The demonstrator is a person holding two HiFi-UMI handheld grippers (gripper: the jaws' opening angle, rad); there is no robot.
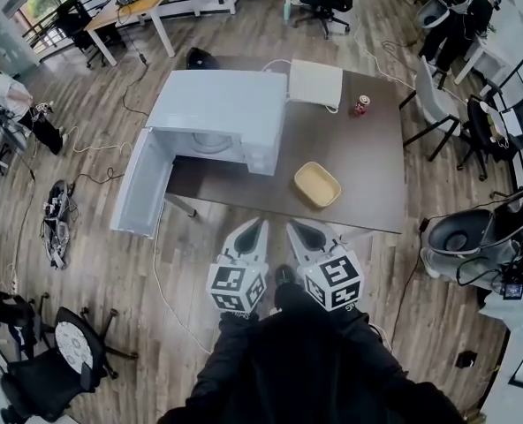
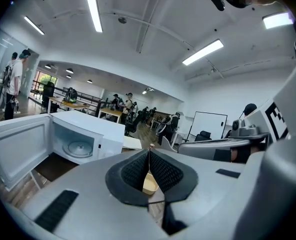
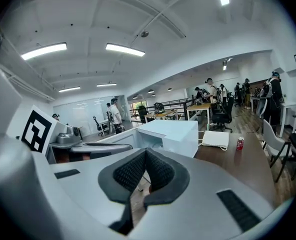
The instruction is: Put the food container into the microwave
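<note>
Item under inspection: the food container (image 1: 317, 185), a shallow yellow tray. It sits upright on the brown table (image 1: 367, 157), off the microwave's front right corner, near it but not touching. It looks empty, though I cannot be sure from above. Nothing is holding it.

Microwave (image 1: 217, 113): the door (image 1: 142, 184) is swung fully open past the table edge. The left gripper view shows the cavity open with the glass turntable (image 2: 80, 148) bare. In my judgement the oven is ready to receive, so no door step is needed first.

Left gripper (image 1: 260, 225): clenched, pads together, nothing between them. It hangs off the table's near edge, in front of the microwave and short of the container. Right gripper (image 1: 292, 228): likewise clenched and empty, just beside the left.

Both are parked close together and clear of the table, which I read as a start posture; the pick-up is not yet begun. Whichever gripper goes in must open its jaws before taking the rim.

Other items: a white flat box (image 1: 314, 84) just beside the microwave's far right corner, and a red can (image 1: 361, 104) beyond it, both clear of the likely path.
</note>
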